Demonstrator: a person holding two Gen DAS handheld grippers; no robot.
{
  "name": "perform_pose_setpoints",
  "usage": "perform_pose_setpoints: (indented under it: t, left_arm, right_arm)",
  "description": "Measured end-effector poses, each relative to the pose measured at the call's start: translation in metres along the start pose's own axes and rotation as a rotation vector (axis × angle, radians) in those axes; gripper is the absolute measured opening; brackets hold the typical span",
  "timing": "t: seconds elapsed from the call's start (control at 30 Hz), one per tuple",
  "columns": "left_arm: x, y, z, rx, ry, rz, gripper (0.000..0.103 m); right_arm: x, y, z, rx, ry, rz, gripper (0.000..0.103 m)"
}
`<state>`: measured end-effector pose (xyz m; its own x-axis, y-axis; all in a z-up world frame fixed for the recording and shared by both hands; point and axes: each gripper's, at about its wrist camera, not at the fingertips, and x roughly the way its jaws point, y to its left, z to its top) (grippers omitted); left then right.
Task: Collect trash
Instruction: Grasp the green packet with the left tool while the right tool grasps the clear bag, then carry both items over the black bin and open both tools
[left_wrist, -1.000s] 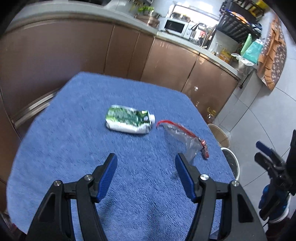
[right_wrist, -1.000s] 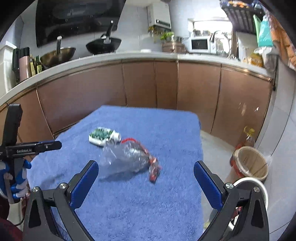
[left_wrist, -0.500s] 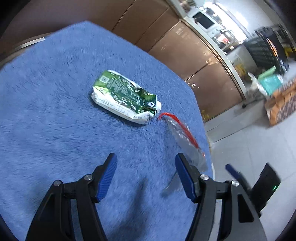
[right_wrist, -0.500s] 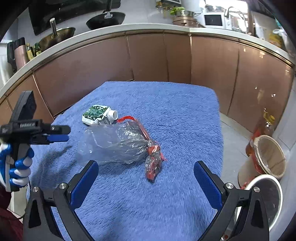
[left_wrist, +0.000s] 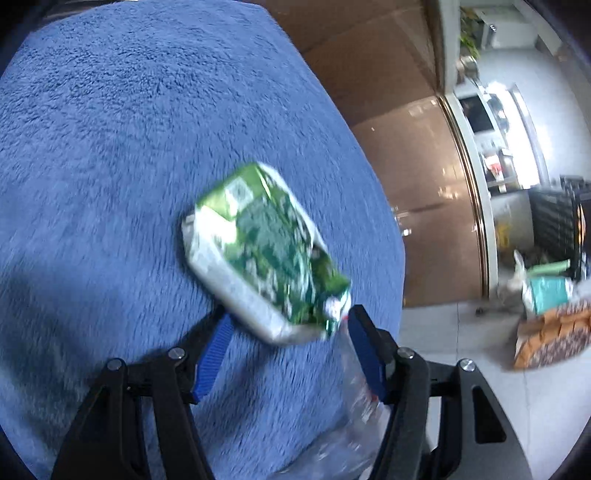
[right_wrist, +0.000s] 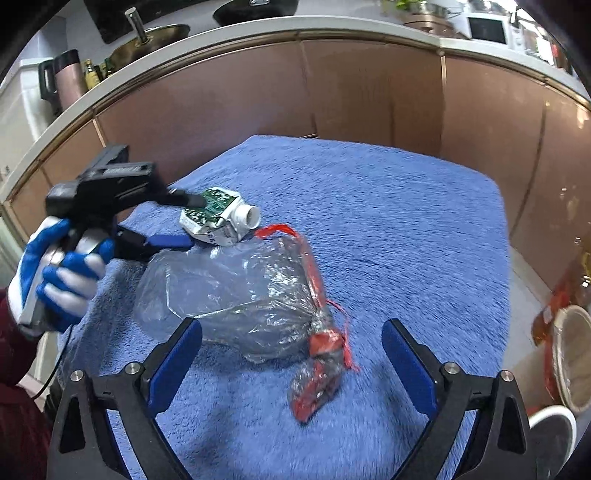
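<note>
A crushed green and white drink carton (left_wrist: 258, 251) with a white spout lies on the blue towel (left_wrist: 110, 147). My left gripper (left_wrist: 288, 332) is open, its fingers on either side of the carton's near end. The right wrist view shows the carton (right_wrist: 214, 218) with the left gripper (right_wrist: 184, 221) around it. A clear plastic bag (right_wrist: 240, 291) with red trim and a red wrapper end (right_wrist: 317, 380) lies just in front of my right gripper (right_wrist: 291, 339), which is open and empty above the bag's near edge.
Brown kitchen cabinets (right_wrist: 369, 92) under a white counter curve behind the towel-covered table. A woven basket (right_wrist: 569, 354) and a white bin (right_wrist: 550, 435) stand on the floor to the right of the table. A gloved hand (right_wrist: 55, 280) holds the left gripper.
My left gripper has moved forward and down until its fingers flank the carton. My right gripper has moved closer to the plastic bag. Both stay open.
</note>
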<state>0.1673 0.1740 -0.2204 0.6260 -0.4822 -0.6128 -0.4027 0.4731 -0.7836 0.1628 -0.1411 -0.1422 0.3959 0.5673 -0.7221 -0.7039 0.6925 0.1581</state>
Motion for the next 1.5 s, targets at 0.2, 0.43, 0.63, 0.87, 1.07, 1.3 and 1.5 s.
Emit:
perform_pose_setpoints:
  t: [0.2,0.43,0.63,0.87,1.07,1.3,1.5]
  left_arm:
    - [0.014,0.0,0.028,-0.07,-0.025,-0.007,0.057]
    - [0.024,0.001,0.045,-0.039,-0.012,0.01,0.023]
    - [0.023,0.006,0.055,-0.029,-0.004,-0.064,0.014]
    - [0.006,-0.022,0.049,0.066,-0.024,-0.143,0.008]
    - [-0.021,-0.041,0.039,0.141,-0.033,-0.196,0.008]
    - [-0.047,-0.067,0.011,0.25,0.005,-0.226,0.008]
    - [-0.032,-0.115,-0.031,0.369,0.107,-0.257,0.008]
  right_arm:
    - [0.017,-0.001,0.007,-0.037,0.042,0.047,0.088]
    - [0.032,0.002,0.005,-0.052,0.089,0.084,0.062]
    - [0.032,0.0,-0.003,-0.025,0.096,0.084,0.034]
    - [0.006,0.006,-0.015,0.005,0.025,0.058,0.019]
    - [-0.03,0.02,-0.026,0.021,-0.049,0.023,0.018]
    - [-0.081,0.013,-0.048,0.124,-0.154,-0.098,0.018]
    - [-0.142,-0.037,-0.102,0.329,-0.247,-0.281,0.018]
